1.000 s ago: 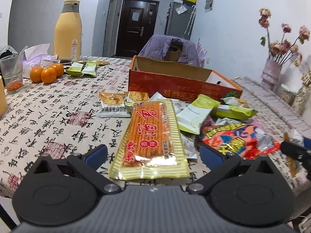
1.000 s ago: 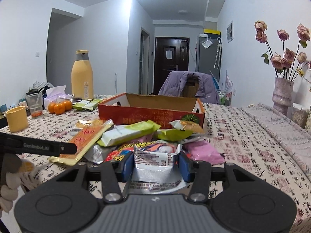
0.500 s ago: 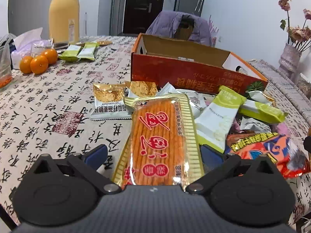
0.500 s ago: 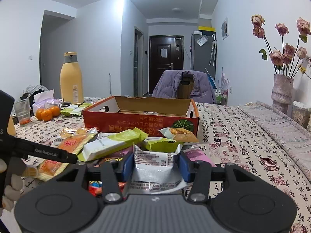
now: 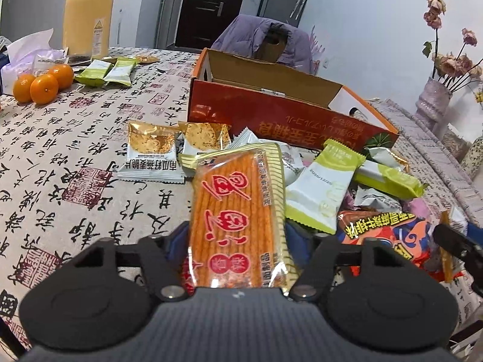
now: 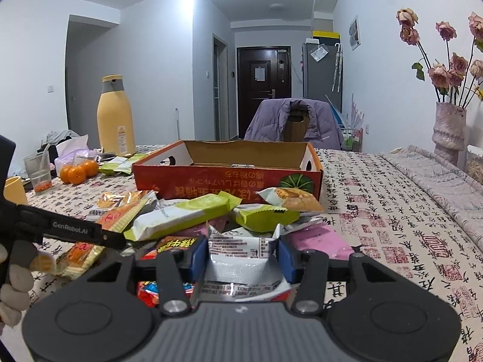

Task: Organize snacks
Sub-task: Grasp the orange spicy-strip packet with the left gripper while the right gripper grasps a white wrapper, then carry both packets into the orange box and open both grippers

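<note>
A long orange stick-snack pack (image 5: 235, 205) with a gold edge lies lengthwise between my left gripper's (image 5: 237, 235) fingers. The jaws are closing and their blue pads press its sides, near end lifted. My right gripper (image 6: 243, 253) is shut on a silver-white packet (image 6: 241, 267), held just above the snack pile. The pile holds green-white bars (image 5: 323, 193), a red-blue bag (image 5: 389, 235) and gold-white packets (image 5: 151, 154). Behind it stands an open orange cardboard box (image 6: 226, 178), nothing visible inside. The left gripper's side (image 6: 75, 232) shows in the right wrist view.
Oranges (image 5: 42, 86), a tall yellow bottle (image 5: 87, 12) and two green packets (image 5: 105, 72) sit at the far left. A plastic cup (image 6: 37, 172) and yellow cup (image 6: 13, 190) stand nearby. A vase of roses (image 6: 449, 132) is at right, a jacket-draped chair (image 6: 292, 123) behind the box.
My left gripper slid forward over the orange pack, then its jaws came in from wide open onto the pack's sides. My right gripper carried its silver packet slightly forward.
</note>
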